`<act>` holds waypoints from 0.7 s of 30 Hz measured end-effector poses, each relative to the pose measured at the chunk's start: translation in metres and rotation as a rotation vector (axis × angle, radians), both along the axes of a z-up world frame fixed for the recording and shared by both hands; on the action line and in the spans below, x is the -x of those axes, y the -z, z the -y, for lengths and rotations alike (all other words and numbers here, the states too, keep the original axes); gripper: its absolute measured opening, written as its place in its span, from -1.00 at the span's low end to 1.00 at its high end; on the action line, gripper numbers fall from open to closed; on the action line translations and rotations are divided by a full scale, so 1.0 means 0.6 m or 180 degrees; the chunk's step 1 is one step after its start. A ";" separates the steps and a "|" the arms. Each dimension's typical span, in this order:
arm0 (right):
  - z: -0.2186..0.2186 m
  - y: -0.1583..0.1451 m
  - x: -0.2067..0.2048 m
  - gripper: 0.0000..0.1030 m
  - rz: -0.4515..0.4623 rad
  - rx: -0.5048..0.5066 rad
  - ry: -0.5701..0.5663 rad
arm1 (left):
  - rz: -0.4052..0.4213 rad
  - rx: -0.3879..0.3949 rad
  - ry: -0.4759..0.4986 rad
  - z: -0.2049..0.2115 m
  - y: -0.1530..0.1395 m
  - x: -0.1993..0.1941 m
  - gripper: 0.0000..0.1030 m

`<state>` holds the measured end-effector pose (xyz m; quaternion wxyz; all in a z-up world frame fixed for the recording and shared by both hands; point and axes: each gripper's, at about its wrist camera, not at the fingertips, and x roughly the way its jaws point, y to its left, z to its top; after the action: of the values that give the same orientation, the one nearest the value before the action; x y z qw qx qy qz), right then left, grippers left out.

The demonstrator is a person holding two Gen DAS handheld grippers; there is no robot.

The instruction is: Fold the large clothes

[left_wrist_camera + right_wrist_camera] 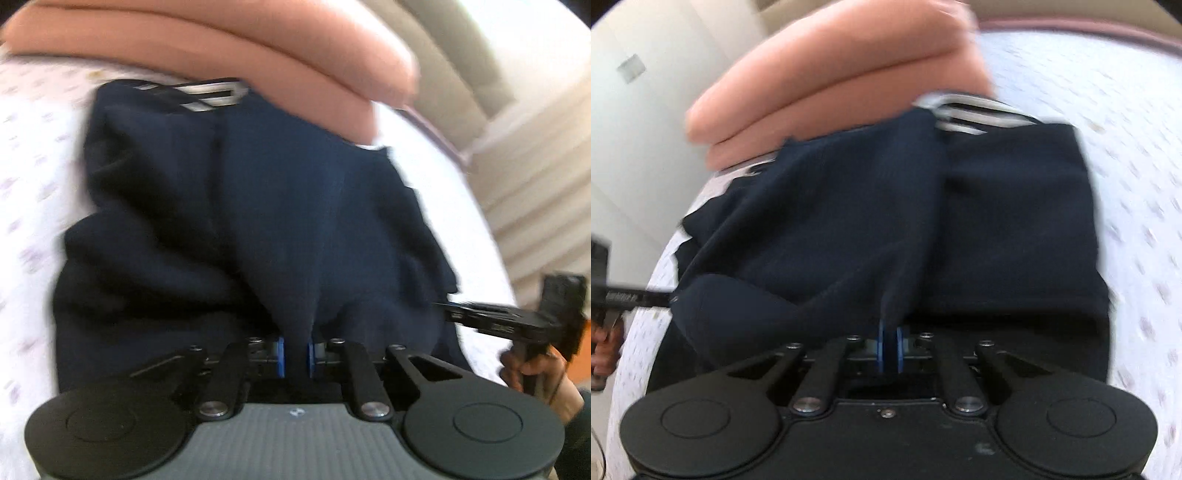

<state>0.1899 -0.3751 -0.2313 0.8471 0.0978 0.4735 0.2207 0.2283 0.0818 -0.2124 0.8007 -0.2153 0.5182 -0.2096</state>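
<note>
A navy garment (258, 206) with a grey-and-white striped collar lies on a white patterned bed sheet (33, 166). In the left wrist view my left gripper (296, 356) is shut on a pinched fold of its near edge, cloth squeezed between the blue pads. The right gripper (461, 314) shows at the right edge, its tip at the garment's side. In the right wrist view my right gripper (891, 347) is shut on a raised fold of the same navy garment (1015, 221). The left gripper (635, 297) reaches in from the left edge there.
A folded salmon-pink blanket (236, 48) lies at the far side of the garment, also seen as the pink blanket (831, 85). White sheet (1137, 184) surrounds the garment. A person's hand (535, 373) holds the right gripper. Beige furniture (461, 74) stands beyond the bed.
</note>
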 end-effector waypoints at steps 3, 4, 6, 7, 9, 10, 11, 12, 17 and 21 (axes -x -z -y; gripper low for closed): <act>0.024 0.027 -0.005 -0.84 -0.0225 -0.0189 0.0175 | -0.0013 -0.0033 -0.0018 -0.007 0.009 0.007 -0.72; 0.022 0.024 -0.003 -0.81 -0.0185 -0.0166 0.0173 | 0.0042 -0.0104 0.0014 -0.001 0.005 0.009 -0.60; 0.016 0.016 -0.001 -0.42 -0.0086 -0.0052 0.0189 | 0.0079 -0.0213 0.0041 0.006 -0.006 0.011 -0.29; 0.014 0.012 0.004 -0.16 -0.0063 -0.0047 0.0201 | 0.0053 -0.0259 0.0034 0.007 -0.011 0.011 0.04; 0.022 0.006 0.014 0.07 -0.0028 -0.0103 0.0223 | 0.0035 -0.0335 -0.0037 0.001 -0.022 0.018 0.26; 0.028 -0.002 0.026 0.27 0.0007 -0.0187 0.0222 | 0.0088 -0.0323 -0.0090 -0.007 -0.030 0.029 0.34; 0.042 -0.007 0.037 0.56 0.0069 -0.0306 0.0235 | 0.0122 -0.0302 -0.0144 -0.017 -0.038 0.039 0.40; 0.057 -0.011 0.045 0.67 0.0128 -0.0379 0.0267 | 0.0157 -0.0276 -0.0220 -0.028 -0.044 0.052 0.55; 0.143 -0.008 0.109 0.76 0.0289 -0.0530 0.0525 | 0.0289 -0.0146 -0.0477 -0.108 -0.047 0.134 0.60; 0.191 0.008 0.158 0.76 0.0214 -0.0436 0.0531 | 0.0015 0.0030 -0.0568 -0.149 -0.008 0.191 0.48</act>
<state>0.0950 -0.4899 -0.2359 0.8693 0.1870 0.4188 0.1844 0.1137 0.1712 -0.2076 0.8164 -0.2639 0.4941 -0.1403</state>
